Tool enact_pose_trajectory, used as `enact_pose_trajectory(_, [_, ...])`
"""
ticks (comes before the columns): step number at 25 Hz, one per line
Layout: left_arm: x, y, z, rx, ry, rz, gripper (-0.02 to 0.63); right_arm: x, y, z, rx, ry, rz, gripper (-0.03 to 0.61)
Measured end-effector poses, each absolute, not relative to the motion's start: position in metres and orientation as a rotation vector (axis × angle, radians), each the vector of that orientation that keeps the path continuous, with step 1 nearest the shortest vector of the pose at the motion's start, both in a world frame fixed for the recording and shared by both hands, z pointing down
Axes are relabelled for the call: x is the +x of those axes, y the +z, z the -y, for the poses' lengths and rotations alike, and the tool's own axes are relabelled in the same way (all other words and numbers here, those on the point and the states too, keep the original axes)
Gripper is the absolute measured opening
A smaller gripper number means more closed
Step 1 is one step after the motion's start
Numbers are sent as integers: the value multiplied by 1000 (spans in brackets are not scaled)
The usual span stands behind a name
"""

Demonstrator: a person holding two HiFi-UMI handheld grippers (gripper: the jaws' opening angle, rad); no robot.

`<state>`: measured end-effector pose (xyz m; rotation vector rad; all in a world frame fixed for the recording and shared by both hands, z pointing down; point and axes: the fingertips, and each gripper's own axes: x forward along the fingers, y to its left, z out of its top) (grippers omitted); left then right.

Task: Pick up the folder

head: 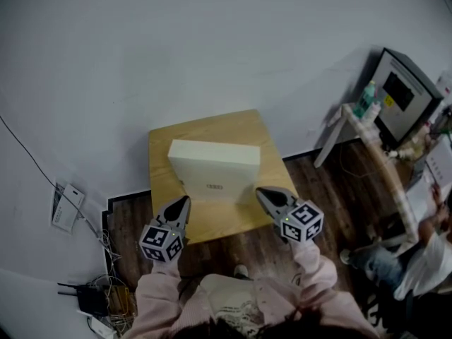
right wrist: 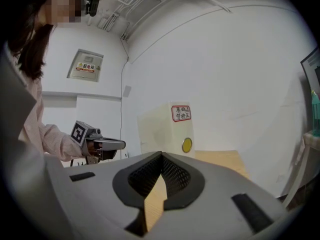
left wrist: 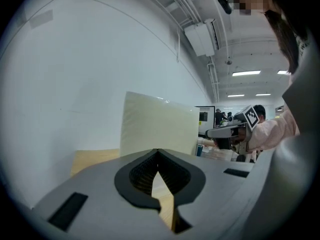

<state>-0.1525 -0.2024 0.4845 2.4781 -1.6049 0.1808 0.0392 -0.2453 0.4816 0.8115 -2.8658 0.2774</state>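
Head view: a cream box-file folder (head: 215, 167) stands on a small wooden table (head: 203, 128) against a white wall, near the middle of the frame. The left gripper (head: 185, 201) sits at about 7 o'clock from the folder and the right gripper (head: 260, 192) at about 5 o'clock. Both tips are over the table's near part, just beside the folder's lower corners; whether they touch it cannot be told. Each gripper carries its marker cube toward the person's pink sleeves. At 3 o'clock a narrow shelf (head: 352, 119) holds bottles beside a dark screen (head: 399, 90). At 8 o'clock a router (head: 90, 299) lies among cables on the dark wooden floor.

Left gripper view: the jaws are closed together with nothing between them, their tips meeting at the frame's lower middle. The folder's broad cream face rises at 12 o'clock from the tips, with the tabletop at 9 o'clock. The right gripper shows at 3 o'clock, level and apart from the folder. An air-conditioning unit (left wrist: 202, 37) hangs on the ceiling at 1 o'clock.

Right gripper view: these jaws are likewise shut and empty. The folder stands at 12 o'clock, showing a red-bordered label (right wrist: 181, 112) and a yellow round disc (right wrist: 186, 144) on its narrow spine. The left gripper shows at 9 o'clock, and the tabletop at 3 o'clock.
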Motion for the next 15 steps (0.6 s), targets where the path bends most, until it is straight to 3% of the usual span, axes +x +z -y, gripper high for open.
enact_pose_trajectory(15, [-177,501,224,2415,232,1670,17,46,506,273,772,204,2771,53])
